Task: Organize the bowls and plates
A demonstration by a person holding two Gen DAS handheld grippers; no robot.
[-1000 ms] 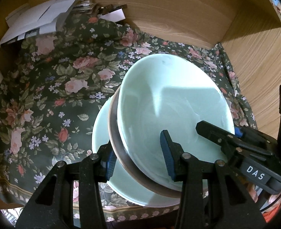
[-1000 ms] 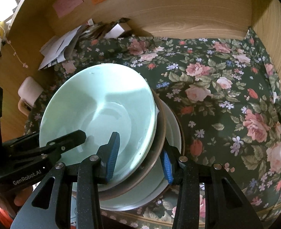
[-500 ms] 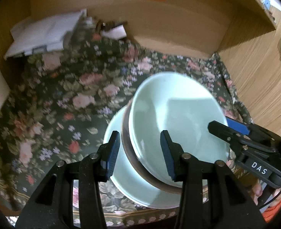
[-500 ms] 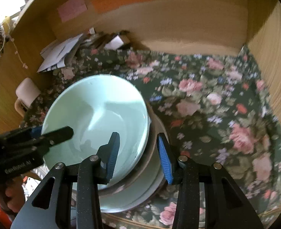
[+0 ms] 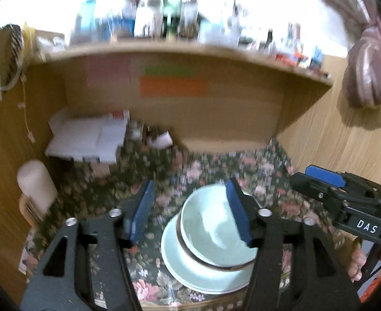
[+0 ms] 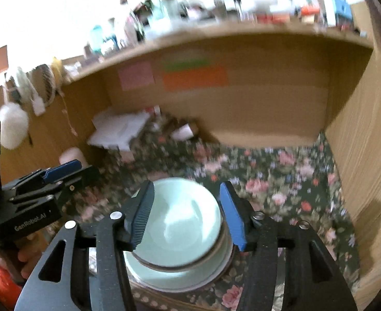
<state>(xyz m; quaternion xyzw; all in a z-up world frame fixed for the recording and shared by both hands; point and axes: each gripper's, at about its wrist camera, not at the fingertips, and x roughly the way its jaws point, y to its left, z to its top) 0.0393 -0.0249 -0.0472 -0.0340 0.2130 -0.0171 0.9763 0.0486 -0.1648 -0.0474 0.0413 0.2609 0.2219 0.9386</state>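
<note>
A pale green bowl [image 5: 211, 230] sits in a brown-rimmed bowl, stacked on a pale green plate [image 5: 188, 272] on the floral cloth [image 5: 169, 178]. The same stack shows in the right wrist view, bowl [image 6: 180, 223] over plate [image 6: 151, 274]. My left gripper [image 5: 189, 207] is open and empty, held above and in front of the stack. My right gripper [image 6: 185, 210] is open and empty, also above the stack. Each gripper shows in the other's view: the right [image 5: 346, 202] and the left [image 6: 42, 184].
A wooden alcove encloses the cloth, with a back wall [image 5: 190, 119] carrying coloured sticky notes and a side wall [image 6: 366, 171] at right. White papers [image 5: 86, 140] and a small box lie at the back left. A cluttered shelf [image 5: 177, 46] runs overhead.
Both grippers have opened, let go of the stacked bowls and plate, and pulled back and up. The stack now rests on the cloth, and the views are blurred by motion.
</note>
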